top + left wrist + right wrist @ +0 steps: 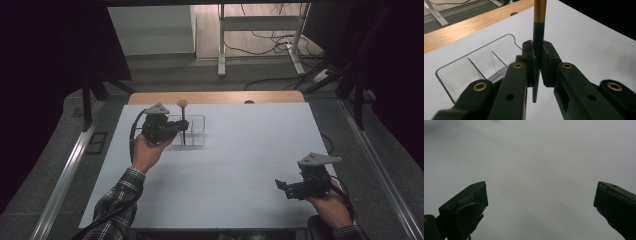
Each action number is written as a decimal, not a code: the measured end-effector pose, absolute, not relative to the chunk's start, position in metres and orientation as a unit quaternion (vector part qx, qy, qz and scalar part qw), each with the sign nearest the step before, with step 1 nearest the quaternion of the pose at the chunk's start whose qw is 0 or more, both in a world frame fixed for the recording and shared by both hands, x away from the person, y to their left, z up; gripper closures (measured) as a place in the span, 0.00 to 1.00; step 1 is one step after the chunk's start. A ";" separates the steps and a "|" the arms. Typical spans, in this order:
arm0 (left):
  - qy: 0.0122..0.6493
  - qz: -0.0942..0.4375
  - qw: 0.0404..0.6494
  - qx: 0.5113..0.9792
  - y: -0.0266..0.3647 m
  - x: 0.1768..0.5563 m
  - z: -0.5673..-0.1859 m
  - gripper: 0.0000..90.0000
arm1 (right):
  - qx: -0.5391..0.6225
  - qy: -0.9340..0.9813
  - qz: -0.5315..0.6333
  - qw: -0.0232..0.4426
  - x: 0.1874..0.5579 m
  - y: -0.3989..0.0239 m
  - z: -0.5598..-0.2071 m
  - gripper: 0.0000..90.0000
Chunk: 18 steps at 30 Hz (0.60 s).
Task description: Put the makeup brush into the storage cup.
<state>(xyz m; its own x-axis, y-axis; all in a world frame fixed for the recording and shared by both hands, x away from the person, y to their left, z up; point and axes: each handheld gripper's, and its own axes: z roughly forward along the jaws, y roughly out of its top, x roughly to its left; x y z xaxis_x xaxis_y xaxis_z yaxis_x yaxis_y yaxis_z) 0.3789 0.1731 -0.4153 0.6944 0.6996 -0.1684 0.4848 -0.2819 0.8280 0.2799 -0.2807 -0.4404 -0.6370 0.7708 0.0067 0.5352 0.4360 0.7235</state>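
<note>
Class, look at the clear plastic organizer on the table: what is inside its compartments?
The clear organizer shows thin dividers and bare compartments; the left gripper covers its near corner. The brush, clamped upright, hangs beside it.

You are working at a worktop (pixel 240 165) whose surface is showing as a plain pale sheet, with a strip of bare wood (pixel 215 97) running along its far edge. A clear plastic organiser (pixel 196 131) is sitting directly on the sheet in the far left part, close to the wooden strip; in the left gripper view its thin dividers (pixel 485 63) are splitting it into several compartments, and its rounded rim is standing open at the top. A small dark spot (pixel 249 102) is showing on the wooden strip, just beyond the sheet's far edge.
</note>
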 end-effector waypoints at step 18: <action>0.375 0.129 0.474 0.786 0.163 0.399 -0.415 0.92 | 0.387 0.836 0.352 0.164 0.280 -0.279 -0.441 0.00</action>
<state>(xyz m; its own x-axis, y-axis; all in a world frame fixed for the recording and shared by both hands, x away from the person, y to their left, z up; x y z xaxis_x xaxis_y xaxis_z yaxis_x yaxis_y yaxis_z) 0.3994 0.1630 -0.4147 0.6852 0.7121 -0.1532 0.4682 -0.2695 0.8415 0.2800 -0.2793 -0.4410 -0.6467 0.7627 -0.0025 0.5310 0.4526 0.7164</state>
